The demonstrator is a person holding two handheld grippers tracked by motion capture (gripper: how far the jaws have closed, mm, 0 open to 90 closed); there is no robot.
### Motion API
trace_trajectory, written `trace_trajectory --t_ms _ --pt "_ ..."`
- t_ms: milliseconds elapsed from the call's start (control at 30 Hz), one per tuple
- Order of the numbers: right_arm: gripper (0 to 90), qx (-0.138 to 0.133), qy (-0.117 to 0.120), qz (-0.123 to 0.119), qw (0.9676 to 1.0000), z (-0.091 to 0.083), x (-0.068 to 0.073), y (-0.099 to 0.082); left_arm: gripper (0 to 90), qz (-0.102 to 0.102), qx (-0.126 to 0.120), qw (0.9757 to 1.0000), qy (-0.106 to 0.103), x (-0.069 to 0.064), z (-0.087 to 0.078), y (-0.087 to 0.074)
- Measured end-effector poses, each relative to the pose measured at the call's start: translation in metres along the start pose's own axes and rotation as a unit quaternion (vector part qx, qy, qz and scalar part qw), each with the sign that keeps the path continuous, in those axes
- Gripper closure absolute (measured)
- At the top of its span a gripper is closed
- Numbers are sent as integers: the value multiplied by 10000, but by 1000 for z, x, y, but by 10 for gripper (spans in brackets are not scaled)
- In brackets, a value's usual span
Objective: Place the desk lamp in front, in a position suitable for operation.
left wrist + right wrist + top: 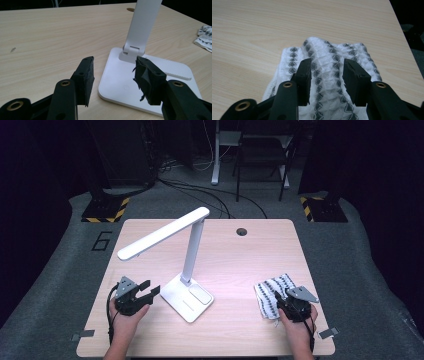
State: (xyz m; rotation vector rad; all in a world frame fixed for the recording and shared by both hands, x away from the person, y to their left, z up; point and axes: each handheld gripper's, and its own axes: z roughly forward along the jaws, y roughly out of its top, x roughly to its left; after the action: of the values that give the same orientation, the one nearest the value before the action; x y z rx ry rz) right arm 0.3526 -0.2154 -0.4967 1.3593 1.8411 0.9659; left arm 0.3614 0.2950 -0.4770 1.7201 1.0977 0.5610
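1 white desk lamp (187, 270) and 1 patterned cloth (272, 295) are counted on the tabletop (240, 255). The cloth lies directly under the right hand-held gripper (325, 75), whose jaws are spread on either side of a raised fold without pinching it (the folds run along the jaws). The left hand-held gripper (113, 75) is held with jaws spread and empty, aimed at the lamp's base just ahead. The cloth is nearer the right hand.
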Motion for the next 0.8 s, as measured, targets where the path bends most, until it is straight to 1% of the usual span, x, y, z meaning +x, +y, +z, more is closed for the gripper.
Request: trace_trajectory --t_ms 33,67,167,200,267,300,333,367,400,433,467,500,533,567,600,633,667,700,733,767,800 --pt "578 -20 -12 -32 10000 -2 1 1 482 41 -18 10000 37 0 0 1" --pt "575 -82 34 -27 10000 -5 3 2 477 100 -67 9999 60 0 2 1" --pt "570 -134 49 -65 9999 -6 7 4 471 120 -68 9999 47 0 4 1" --pt "567 -143 117 -104 9998 -7 10 6 471 168 -48 9998 49 0 6 1" --pt "563 -135 120 -78 9998 -8 11 7 470 193 -29 9998 51 0 7 1" --pt "555 -191 186 -71 9996 -8 13 8 471 222 -48 9997 42 0 9 0" --pt "546 -243 231 -99 9994 -9 18 10 471 272 89 9996 -21 2 10 0" --pt "546 -243 231 -99 9994 -9 18 10 471 272 89 9996 -21 2 10 0" --pt "531 -282 249 -167 9992 -10 23 12 479 219 108 9997 -78 4 12 0" --pt "531 -282 249 -167 9992 -10 23 12 484 219 108 9997 -78 4 12 0" --pt "515 -297 251 -205 9990 -11 28 14 489 86 29 9999 -145 5 12 0" --pt "515 -297 251 -205 9990 -11 28 14 490 86 29 9999 -145 5 12 0" --pt "489 -328 287 -249 9987 -11 32 15 490 9 -35 9999 -144 7 13 1" --pt "489 -328 287 -249 9987 -11 32 15 490 9 -35 9999 -144 7 13 1" --pt "470 -325 387 -228 9985 -11 38 17 487 8 5 9999 -160 9 14 2" --pt "470 -325 387 -228 9985 -11 38 17 475 8 5 9999 -160 9 14 2" --pt "458 -342 471 -325 9978 -10 44 18 458 -71 -49 9999 -121 10 16 1" --pt "458 -342 471 -325 9978 -10 44 18 452 -71 -49 9999 -121 10 16 1" --pt "448 -369 508 -483 9969 -9 51 18 438 -91 -27 10000 13 11 18 -1" --pt "448 -369 508 -483 9969 -9 51 18 419 -91 -27 10000 13 11 18 -1" --pt "449 -385 578 -590 9958 -9 58 19 418 -44 -22 10000 63 11 19 -3"
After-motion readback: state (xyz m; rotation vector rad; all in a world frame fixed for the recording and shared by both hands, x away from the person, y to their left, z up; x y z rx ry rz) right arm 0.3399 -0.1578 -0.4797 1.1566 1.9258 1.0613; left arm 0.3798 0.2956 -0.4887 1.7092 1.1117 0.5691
